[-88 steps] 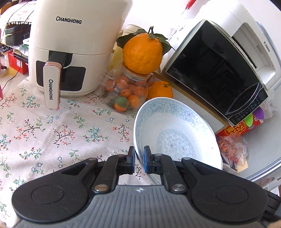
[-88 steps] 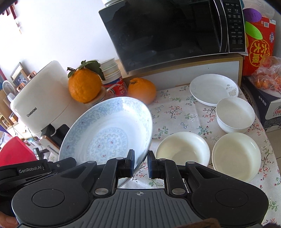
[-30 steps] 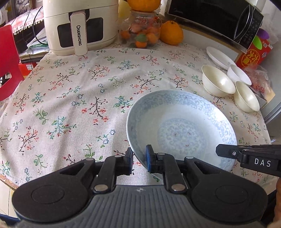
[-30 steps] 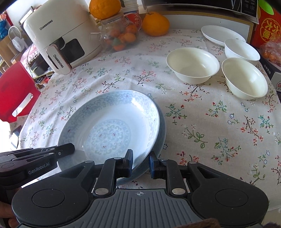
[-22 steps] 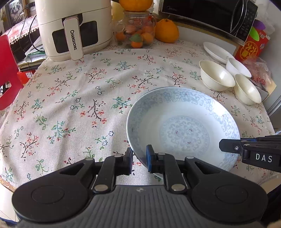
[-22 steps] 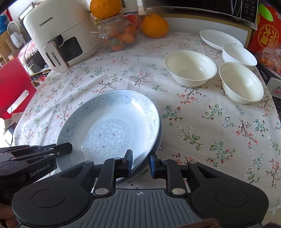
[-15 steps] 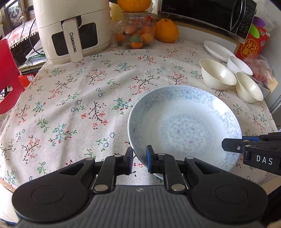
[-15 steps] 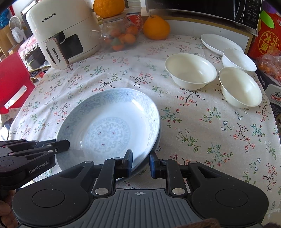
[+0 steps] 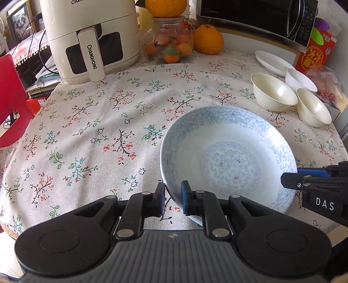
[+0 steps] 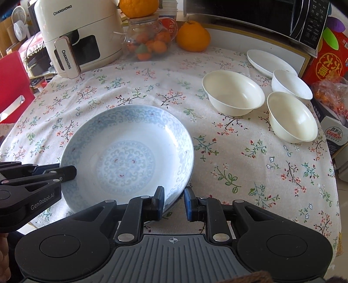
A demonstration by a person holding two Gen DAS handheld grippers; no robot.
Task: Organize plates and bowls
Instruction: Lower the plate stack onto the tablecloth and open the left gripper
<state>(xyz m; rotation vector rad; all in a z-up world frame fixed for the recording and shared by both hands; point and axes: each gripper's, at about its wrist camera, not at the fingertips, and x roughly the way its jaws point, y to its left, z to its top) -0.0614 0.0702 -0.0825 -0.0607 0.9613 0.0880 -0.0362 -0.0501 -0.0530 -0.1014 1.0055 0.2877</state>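
A floral tablecloth [image 9: 91, 122] was covered; the blue-patterned plate [image 10: 128, 156], near the air fryer [image 9: 91, 37], lay flat, gripped by the left gripper [image 9: 172, 197], rim between the parted right gripper [image 10: 174, 201] fingers.

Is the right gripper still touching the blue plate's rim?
Cannot tell. In the right wrist view the right gripper straddles the blue plate rim; jaws look slightly parted.

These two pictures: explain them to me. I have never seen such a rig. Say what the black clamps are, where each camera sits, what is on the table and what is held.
No robot: a person holds a two-finger clamp in each hand, with a camera on each looking along its fingers. The left gripper and the right gripper each straddle the near rim of one blue patterned plate, from opposite sides. Each camera also sees the other clamp. The plate sits low over the flowered tablecloth. Behind are three white bowls, a white plate, an air fryer, a jar of fruit and a microwave.
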